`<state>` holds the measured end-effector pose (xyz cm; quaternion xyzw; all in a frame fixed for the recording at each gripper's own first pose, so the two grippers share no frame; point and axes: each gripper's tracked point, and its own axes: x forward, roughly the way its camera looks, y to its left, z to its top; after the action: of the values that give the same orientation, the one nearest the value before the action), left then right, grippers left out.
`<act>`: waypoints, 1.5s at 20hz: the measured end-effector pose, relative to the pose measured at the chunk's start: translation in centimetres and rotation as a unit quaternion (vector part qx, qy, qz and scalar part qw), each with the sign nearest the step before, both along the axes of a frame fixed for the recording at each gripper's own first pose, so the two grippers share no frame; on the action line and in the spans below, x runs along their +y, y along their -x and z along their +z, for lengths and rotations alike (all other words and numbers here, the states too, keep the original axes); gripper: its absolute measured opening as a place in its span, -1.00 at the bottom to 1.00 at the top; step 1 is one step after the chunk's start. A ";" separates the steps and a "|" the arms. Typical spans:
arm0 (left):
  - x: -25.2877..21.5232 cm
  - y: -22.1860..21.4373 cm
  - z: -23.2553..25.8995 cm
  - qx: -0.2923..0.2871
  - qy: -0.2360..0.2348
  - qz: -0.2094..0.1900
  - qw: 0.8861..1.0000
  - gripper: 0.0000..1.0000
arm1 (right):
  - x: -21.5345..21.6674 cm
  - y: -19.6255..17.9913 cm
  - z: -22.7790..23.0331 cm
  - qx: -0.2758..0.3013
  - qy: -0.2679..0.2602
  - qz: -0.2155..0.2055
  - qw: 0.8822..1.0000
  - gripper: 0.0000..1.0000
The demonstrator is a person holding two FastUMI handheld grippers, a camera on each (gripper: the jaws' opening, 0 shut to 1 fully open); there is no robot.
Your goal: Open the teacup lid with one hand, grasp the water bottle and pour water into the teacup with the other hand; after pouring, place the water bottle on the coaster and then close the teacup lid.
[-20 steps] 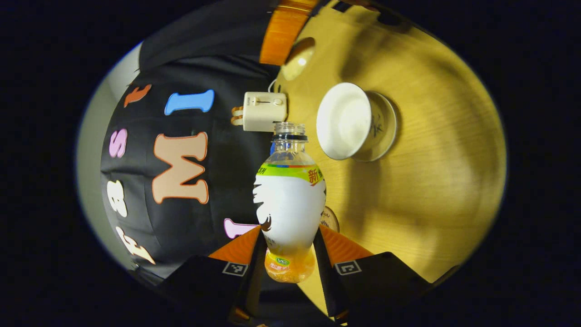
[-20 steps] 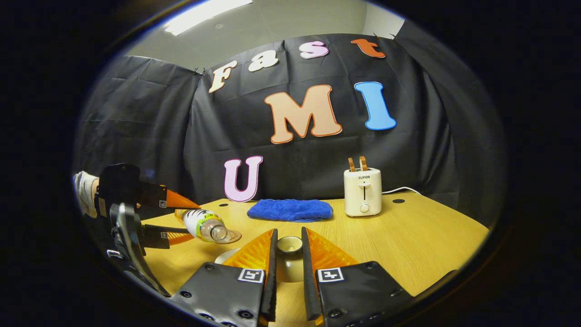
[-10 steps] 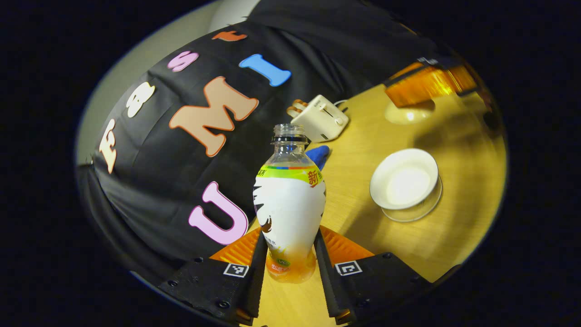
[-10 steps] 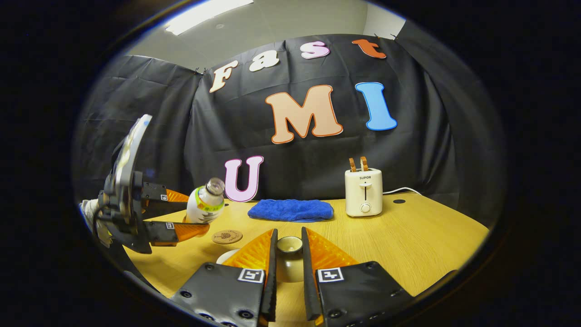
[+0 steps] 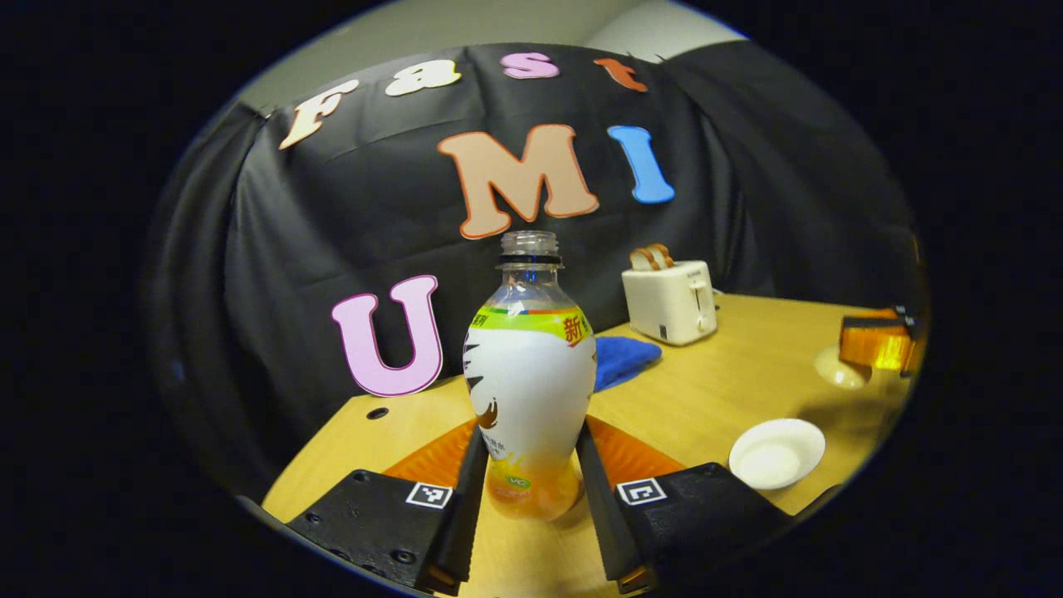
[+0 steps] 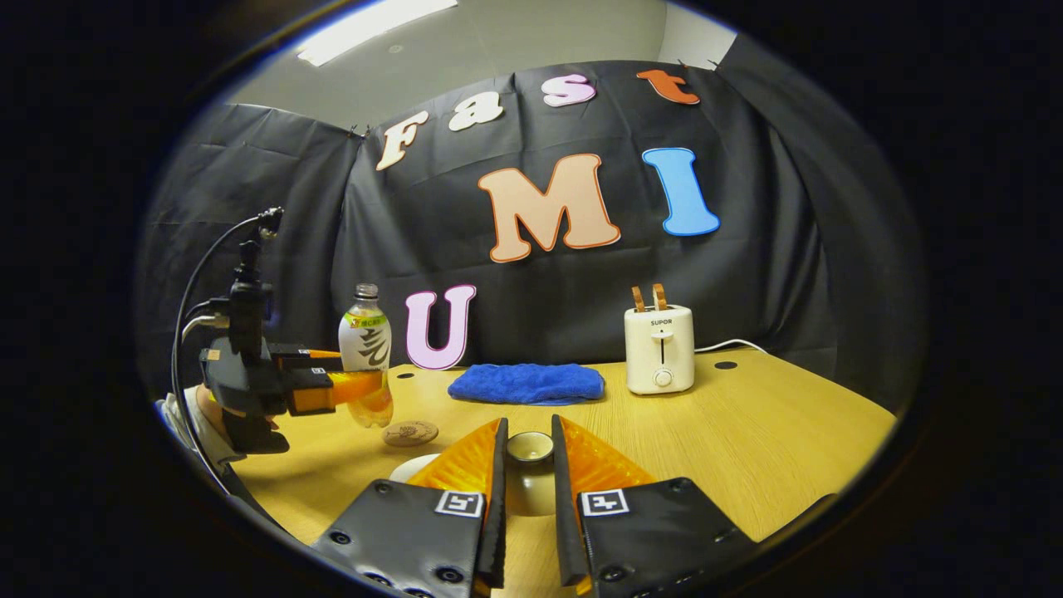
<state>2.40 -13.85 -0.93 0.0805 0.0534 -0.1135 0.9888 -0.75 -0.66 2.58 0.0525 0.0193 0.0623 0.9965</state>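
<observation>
We note left gripper (image 5: 523,490) clamped on water bottle (image 5: 530,390), both fingers pressing lower body; bottle upright, uncapped, held above table (image 5: 731,382). In right gripper view, bottle (image 6: 365,349) hangs just above and behind coaster (image 6: 409,433), not touching. Right gripper (image 6: 528,473) closed on teacup lid (image 6: 529,465), fingers pinching knob, lid off cup. Open teacup (image 5: 776,453) sits right of bottle, well apart. Toaster (image 6: 661,349) and blue cloth (image 6: 526,383) at table rear.
</observation>
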 end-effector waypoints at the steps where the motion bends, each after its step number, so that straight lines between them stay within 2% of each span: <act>1: 0.1 0.1 0.2 0.002 0.025 0.008 1.000 0.12 | 0.1 0.0 0.1 0.000 -0.002 0.002 1.000 -0.43; 5: -0.1 -0.3 -0.6 0.018 0.083 0.017 0.996 0.11 | -0.1 0.1 0.2 -0.004 0.005 -0.001 1.000 -0.43; 9: 0.3 -1.5 -1.0 0.012 0.085 0.029 0.996 0.12 | -0.4 -0.1 -0.2 0.002 -0.001 -0.002 1.000 -0.44; 13: -0.2 -1.8 -3.2 0.054 0.091 0.031 0.994 0.11 | -0.4 -0.2 -0.2 0.002 -0.001 -0.002 1.000 -0.43; 15: -0.1 -2.4 -2.8 0.039 0.101 0.037 0.993 0.13 | -0.4 -0.2 -0.2 0.003 -0.003 -0.001 1.000 -0.41; 17: -0.2 -2.0 -3.4 0.048 0.101 0.038 0.993 0.11 | -0.3 -0.2 -0.1 0.001 -0.003 0.000 1.000 -0.44; 22: 0.3 -1.7 -3.3 0.047 0.107 0.052 0.992 0.35 | 0.3 0.0 -0.2 0.000 -0.003 0.007 1.000 -0.44; 30: 0.7 -1.3 -3.7 0.050 0.096 0.056 0.993 0.61 | 2.3 0.3 -0.2 -0.002 0.011 0.025 1.000 -0.44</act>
<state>3.74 -13.16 -4.59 -0.0233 0.0956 -0.0664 0.9929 -1.04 1.68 2.37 0.0412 0.0193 0.0873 0.9951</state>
